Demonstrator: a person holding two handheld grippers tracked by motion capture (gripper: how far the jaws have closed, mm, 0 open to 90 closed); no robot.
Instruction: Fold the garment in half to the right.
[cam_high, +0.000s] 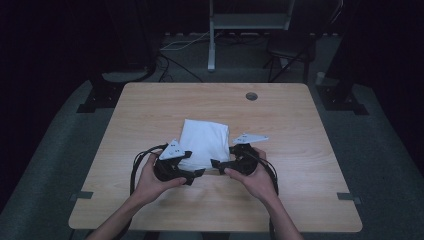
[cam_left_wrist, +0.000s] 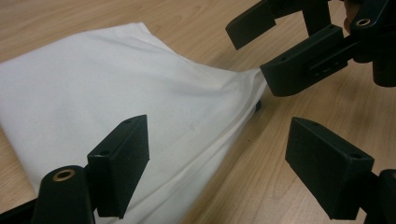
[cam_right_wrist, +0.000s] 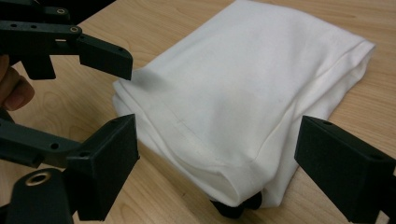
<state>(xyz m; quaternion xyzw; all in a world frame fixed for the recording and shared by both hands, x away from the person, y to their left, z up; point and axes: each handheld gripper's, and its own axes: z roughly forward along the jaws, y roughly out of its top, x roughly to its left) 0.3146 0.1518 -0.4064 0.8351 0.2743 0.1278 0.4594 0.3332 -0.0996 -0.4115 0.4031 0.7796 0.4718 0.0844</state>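
- White folded cloth (cam_high: 202, 141) lies flat on wooden table (cam_high: 300, 130), high view: sits just beyond & between both grippers. Left gripper (cam_high: 196, 174) at cloth's near-left corner, right gripper (cam_high: 216, 163) at near-right edge; tips nearly meet in front of the cloth's near edge. Person's hands wrap both bodies.
- Left gripper view: left gripper (cam_left_wrist: 217, 158) jaws spread wide, nothing pinched. Cloth (cam_left_wrist: 116, 93) runs under left jaw & between the two; right jaw over bare table (cam_left_wrist: 261, 186). Right gripper (cam_left_wrist: 264, 49) just past cloth's far corner, jaws apart.
- Right gripper view: right gripper (cam_right_wrist: 217, 158) jaws spread wide, pads off fabric. Folded cloth (cam_right_wrist: 252, 88) corner sits between them, closer to right jaw. Left gripper (cam_right_wrist: 119, 88) at cloth's left edge, jaws apart. Small dark bit under cloth's near corner, can't tell what.
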